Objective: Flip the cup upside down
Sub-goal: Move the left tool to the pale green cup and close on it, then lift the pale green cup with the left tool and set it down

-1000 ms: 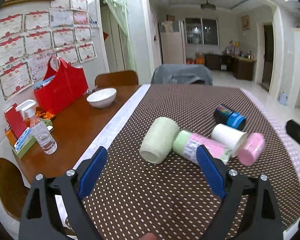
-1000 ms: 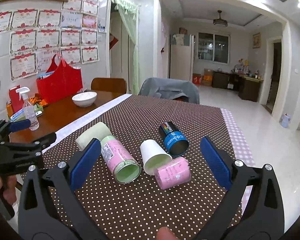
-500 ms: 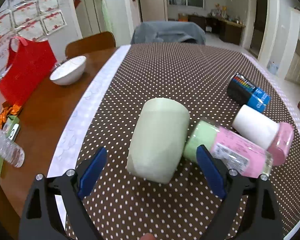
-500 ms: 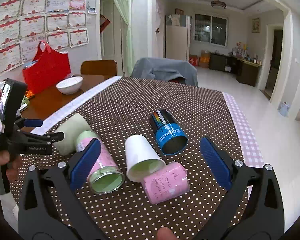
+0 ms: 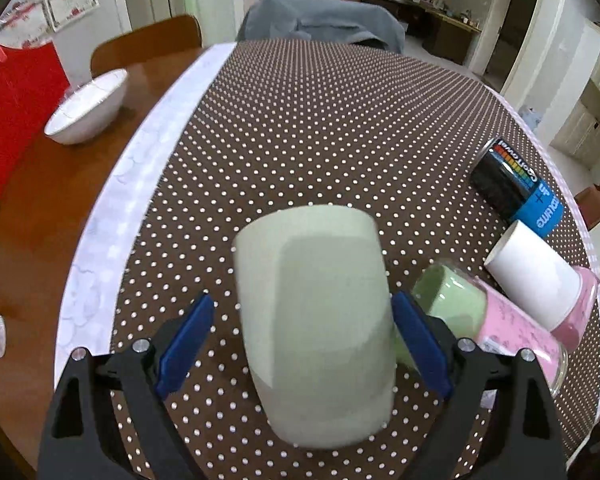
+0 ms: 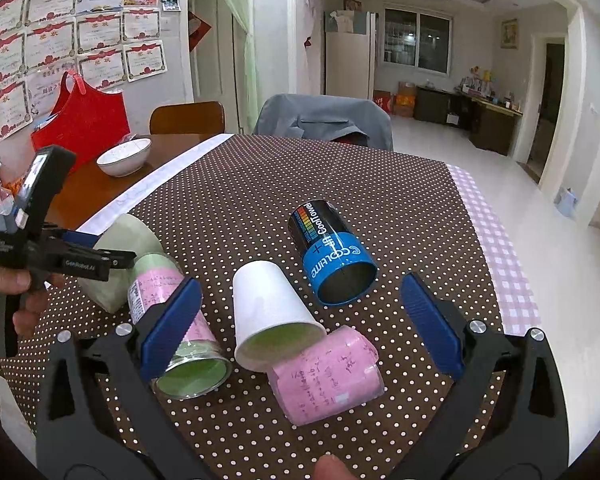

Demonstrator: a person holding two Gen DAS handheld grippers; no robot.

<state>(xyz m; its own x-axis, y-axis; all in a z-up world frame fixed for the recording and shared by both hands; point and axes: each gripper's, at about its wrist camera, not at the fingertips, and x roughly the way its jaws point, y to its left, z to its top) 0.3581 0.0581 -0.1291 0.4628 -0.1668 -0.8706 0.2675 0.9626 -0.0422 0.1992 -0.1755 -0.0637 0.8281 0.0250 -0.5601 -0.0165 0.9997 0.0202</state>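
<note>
A pale green cup lies on its side on the dotted brown cloth, its flat base toward the far side. My left gripper is open with one blue pad on each side of this cup; the right pad looks to touch it. The cup also shows in the right wrist view, partly behind the left gripper. My right gripper is open and empty, above a white paper cup that lies on its side.
More cups lie on their sides: a pink-and-green one, a pink one, a black-and-blue one. A white bowl and red bag sit on the bare wood at left. The cloth's far half holds nothing.
My left gripper has moved forward and down so that the pale green cup now sits between its pads. My right gripper has come slightly closer to the white cup.
</note>
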